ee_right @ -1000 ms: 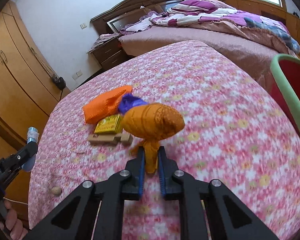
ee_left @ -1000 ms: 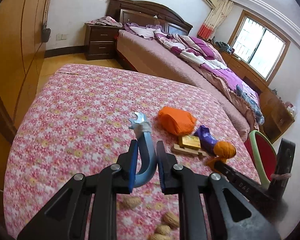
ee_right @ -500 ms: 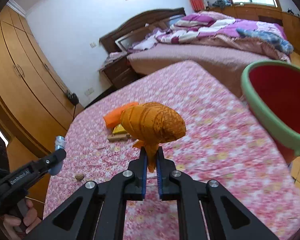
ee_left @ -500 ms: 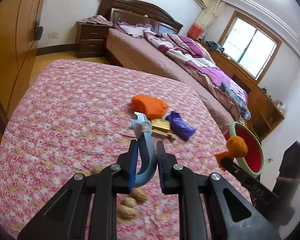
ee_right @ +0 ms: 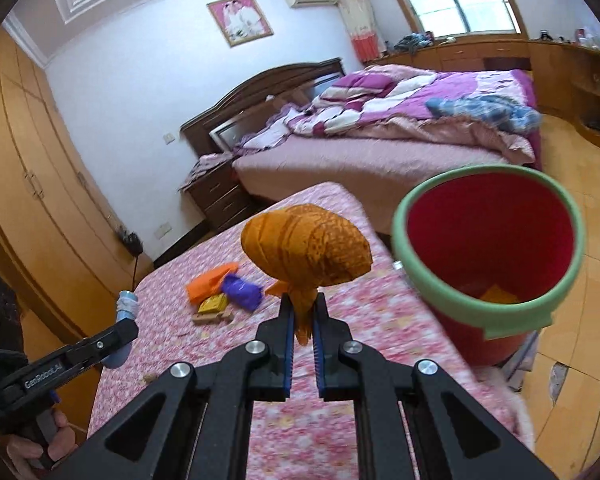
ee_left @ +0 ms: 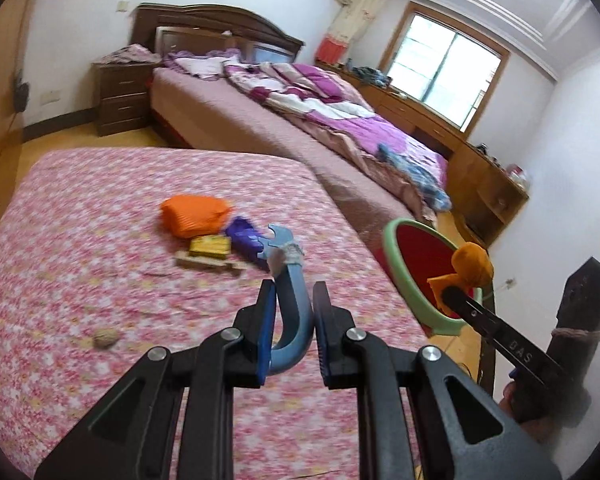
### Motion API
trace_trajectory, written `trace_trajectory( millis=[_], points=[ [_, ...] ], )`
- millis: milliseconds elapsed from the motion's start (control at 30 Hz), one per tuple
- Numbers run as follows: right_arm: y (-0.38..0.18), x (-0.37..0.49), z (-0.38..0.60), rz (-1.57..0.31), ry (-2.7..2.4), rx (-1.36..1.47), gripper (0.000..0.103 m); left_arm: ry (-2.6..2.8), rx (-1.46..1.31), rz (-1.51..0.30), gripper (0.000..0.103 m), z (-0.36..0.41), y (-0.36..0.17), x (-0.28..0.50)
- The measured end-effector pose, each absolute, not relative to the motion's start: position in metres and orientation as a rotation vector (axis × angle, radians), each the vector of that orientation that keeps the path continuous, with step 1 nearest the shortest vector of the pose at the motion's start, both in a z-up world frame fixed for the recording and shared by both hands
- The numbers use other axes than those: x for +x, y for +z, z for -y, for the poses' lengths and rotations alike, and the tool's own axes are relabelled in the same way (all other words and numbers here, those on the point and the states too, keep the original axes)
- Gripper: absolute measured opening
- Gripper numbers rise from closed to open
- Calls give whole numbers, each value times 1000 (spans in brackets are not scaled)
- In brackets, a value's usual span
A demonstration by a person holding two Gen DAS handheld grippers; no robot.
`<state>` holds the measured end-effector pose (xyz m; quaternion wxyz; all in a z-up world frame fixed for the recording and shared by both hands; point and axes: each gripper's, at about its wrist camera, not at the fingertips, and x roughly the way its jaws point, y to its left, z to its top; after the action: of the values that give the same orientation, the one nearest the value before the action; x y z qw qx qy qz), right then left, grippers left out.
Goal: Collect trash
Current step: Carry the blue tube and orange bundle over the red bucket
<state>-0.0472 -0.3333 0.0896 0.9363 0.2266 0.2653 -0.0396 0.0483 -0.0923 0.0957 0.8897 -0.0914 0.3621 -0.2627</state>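
Both my grippers are clamped on trash: my right gripper (ee_right: pixel 302 322) pinches the twisted tail of an orange knotted bag (ee_right: pixel 306 250), its round body standing above the nearly closed jaws, and my left gripper (ee_left: pixel 294 308) is narrowed on a curved blue plastic hook (ee_left: pixel 290 300) whose forked, tape-wrapped end sticks out ahead of the pads. Beneath both lies the pink floral bedspread (ee_left: pixel 100 280), with a larger bed (ee_left: pixel 260 120) and its purple quilt behind. Off the spread's right edge stands the red bin (ee_right: pixel 488 240) with a green rim, its mouth tilted toward my right camera and some yellowish scraps at the bottom; from the left wrist view the orange bag hangs just in front of that rim. Farther back on the spread sits a cluster: an orange wrapper (ee_left: pixel 196 214), a purple wrapper (ee_left: pixel 244 238) beside it, a yellow packet (ee_left: pixel 210 246) resting on a flat wooden piece (ee_left: pixel 208 264). Nearer my left gripper lies one peanut shell (ee_left: pixel 106 336).
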Motion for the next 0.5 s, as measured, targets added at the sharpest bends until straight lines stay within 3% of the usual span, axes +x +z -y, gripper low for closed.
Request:
trace_trajectory(
  millis=[500],
  points=[
    [80, -78, 413, -478, -222, 544, 10, -691, -107, -761, 18, 187, 111, 61]
  ],
)
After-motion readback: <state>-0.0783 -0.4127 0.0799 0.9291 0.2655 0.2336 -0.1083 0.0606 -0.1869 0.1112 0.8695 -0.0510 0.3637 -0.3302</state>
